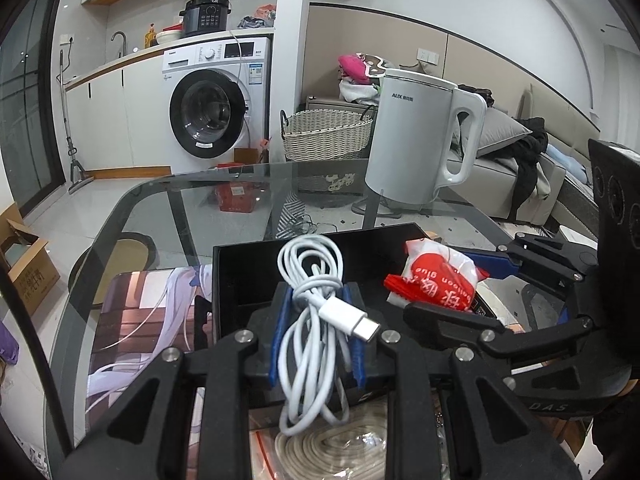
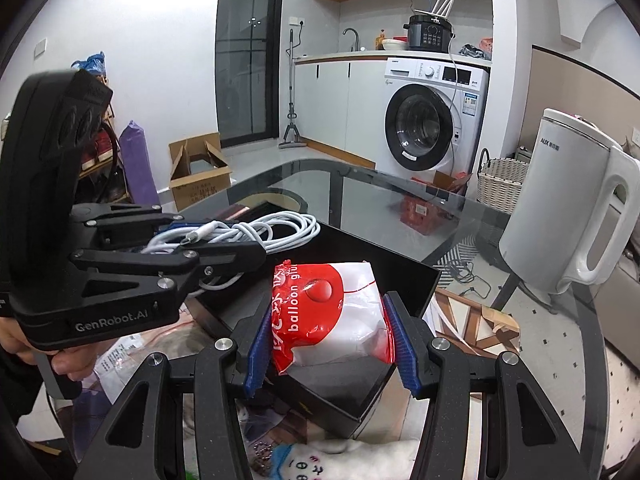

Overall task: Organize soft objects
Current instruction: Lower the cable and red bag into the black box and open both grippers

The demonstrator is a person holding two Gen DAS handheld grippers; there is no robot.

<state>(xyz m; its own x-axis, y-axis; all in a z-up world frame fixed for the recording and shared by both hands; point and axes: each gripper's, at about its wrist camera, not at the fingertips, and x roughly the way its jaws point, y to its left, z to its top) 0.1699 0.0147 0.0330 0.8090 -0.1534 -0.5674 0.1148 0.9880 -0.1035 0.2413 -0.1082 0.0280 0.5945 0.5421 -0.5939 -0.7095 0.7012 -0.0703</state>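
Keep left gripper (image 1: 316, 332) fingers pinching the coiled white cable (image 1: 310, 320) and right gripper (image 2: 326, 338) fingers pinching the red-and-white packet (image 2: 328, 312), both hovering mid-frame over the black box (image 2: 404, 280) on the glass tabletop (image 2: 360, 196), then lower gently inside before spreading.

Glass worktop (image 1: 192, 200) with dark rounded edge; pale tiled floor (image 1: 112, 196) visible through it. White walls, even indoor light. Front-loading washing machine (image 1: 212, 108) under a kitchen counter (image 1: 120, 62) — black multicooker (image 1: 206, 16) on top, tap (image 1: 119, 40) further left. Woven basket (image 1: 326, 136) beside a white pillar (image 1: 292, 40). Grey sofa (image 1: 516, 184) on the right — clothes heaped on it. Open cardboard box (image 2: 198, 168) near a dark glass door (image 2: 248, 52).
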